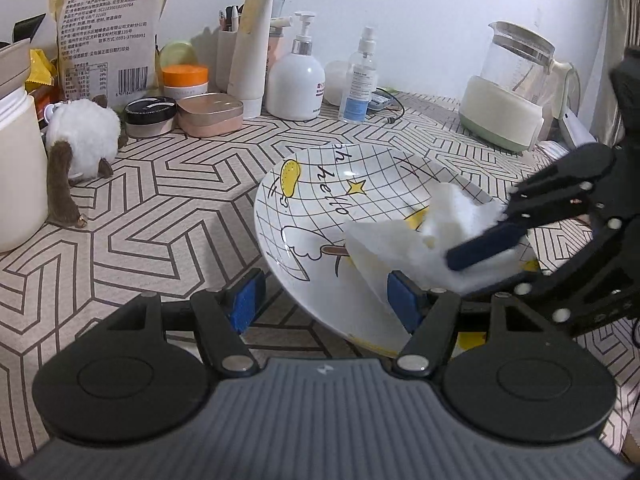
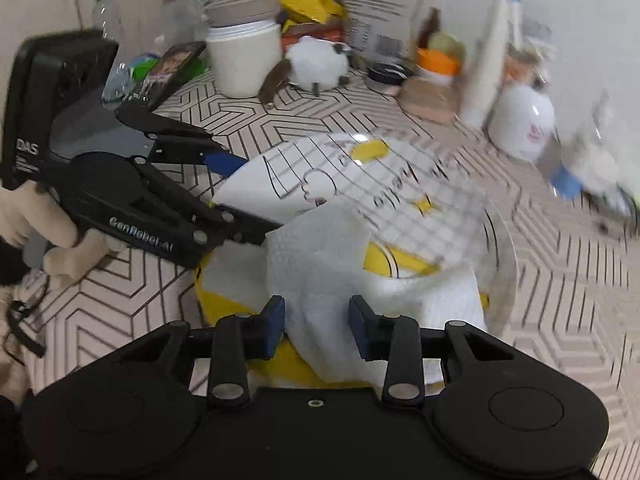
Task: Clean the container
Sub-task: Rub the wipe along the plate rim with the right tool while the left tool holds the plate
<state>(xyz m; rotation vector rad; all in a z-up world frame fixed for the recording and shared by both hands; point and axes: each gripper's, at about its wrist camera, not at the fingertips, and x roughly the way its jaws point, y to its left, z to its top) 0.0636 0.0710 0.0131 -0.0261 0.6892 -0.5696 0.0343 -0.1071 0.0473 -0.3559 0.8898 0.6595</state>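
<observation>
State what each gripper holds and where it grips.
Left gripper clamps the near rim of the tilted plate. Right gripper pinches the crumpled paper towel at its near fold, pressed into the plate.

From my left wrist view the plate reads as glazed ceramic, smooth and glossy; the wad on it at its 4 o'clock is white paper towel, soft, matt, faintly embossed; my left gripper is matt black plastic with dull metal pivot pins and blue rubbery pads; the tablecloth looks matt woven cloth; at 10 o'clock the toy cat is fluffy plush; at 1 o'clock the kettle is clear glass over smooth cream plastic.
</observation>
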